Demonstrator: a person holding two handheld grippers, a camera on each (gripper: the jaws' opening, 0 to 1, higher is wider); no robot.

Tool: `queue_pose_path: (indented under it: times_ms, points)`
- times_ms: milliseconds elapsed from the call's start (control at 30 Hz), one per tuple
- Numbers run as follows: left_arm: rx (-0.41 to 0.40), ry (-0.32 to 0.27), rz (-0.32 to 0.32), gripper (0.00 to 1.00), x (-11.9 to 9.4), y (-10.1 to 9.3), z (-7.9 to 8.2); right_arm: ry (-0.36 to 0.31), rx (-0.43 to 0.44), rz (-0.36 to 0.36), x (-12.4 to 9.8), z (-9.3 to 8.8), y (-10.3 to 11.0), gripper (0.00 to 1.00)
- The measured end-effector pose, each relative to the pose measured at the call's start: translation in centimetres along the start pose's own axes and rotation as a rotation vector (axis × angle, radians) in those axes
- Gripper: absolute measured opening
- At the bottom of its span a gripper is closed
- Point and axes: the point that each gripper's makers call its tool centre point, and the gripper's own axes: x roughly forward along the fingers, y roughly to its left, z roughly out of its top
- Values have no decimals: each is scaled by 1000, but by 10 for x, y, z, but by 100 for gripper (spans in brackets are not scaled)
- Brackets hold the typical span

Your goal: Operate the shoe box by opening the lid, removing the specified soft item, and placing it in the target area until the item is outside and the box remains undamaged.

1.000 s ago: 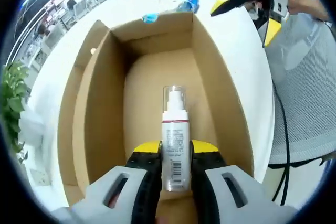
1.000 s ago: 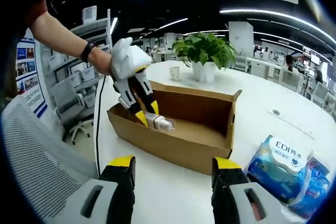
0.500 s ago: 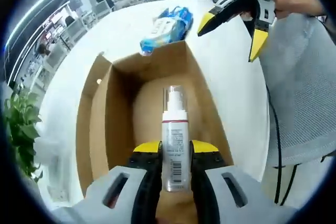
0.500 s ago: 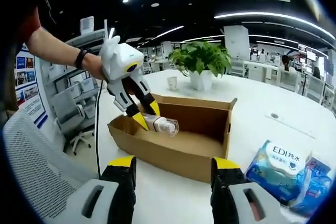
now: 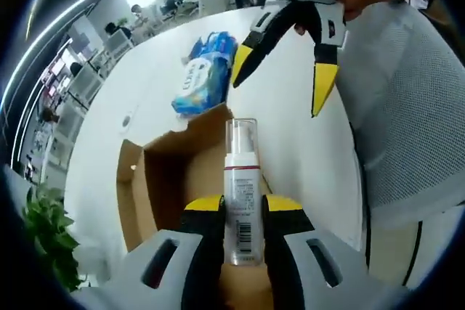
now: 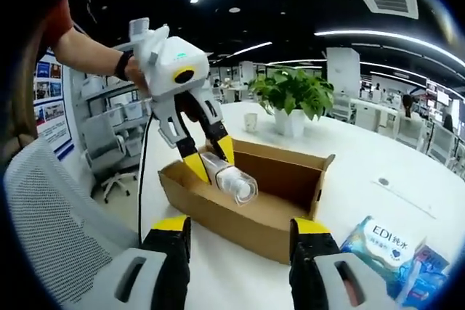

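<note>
My left gripper (image 5: 242, 210) is shut on a white pump bottle (image 5: 240, 190) with a clear cap, held in the air above the open cardboard shoe box (image 5: 163, 183). In the right gripper view the same bottle (image 6: 227, 177) hangs between the left gripper's (image 6: 207, 156) yellow-tipped fingers over the box (image 6: 247, 194). My right gripper (image 6: 236, 234) stands open near the box's front side, with nothing between its jaws. It also appears in the left gripper view as the right gripper (image 5: 283, 74), open above the white table.
A blue tissue pack (image 5: 203, 81) lies on the white round table (image 5: 305, 150) past the box's far end, seen as the tissue pack (image 6: 396, 255) at lower right. A potted plant (image 6: 294, 99) and a cup (image 6: 251, 121) stand behind the box. A grey mesh chair (image 5: 407, 107) is beside the table.
The left gripper has lifted the bottle up out of the box, so the box looks smaller and lower. The right gripper stays open.
</note>
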Motion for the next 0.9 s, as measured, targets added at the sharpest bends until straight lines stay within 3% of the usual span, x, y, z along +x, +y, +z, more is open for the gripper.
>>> queue_pose_path:
  times_ms: [367, 533, 900]
  points:
    - [92, -50, -49, 18, -8, -17, 36, -45, -61, 64, -11, 15, 5, 46]
    - [108, -75, -89, 18, -10, -27, 50, -81, -71, 145, -14, 23, 23, 36]
    - [155, -74, -167, 18, -14, -42, 59, -96, -65, 214, -23, 26, 33, 20]
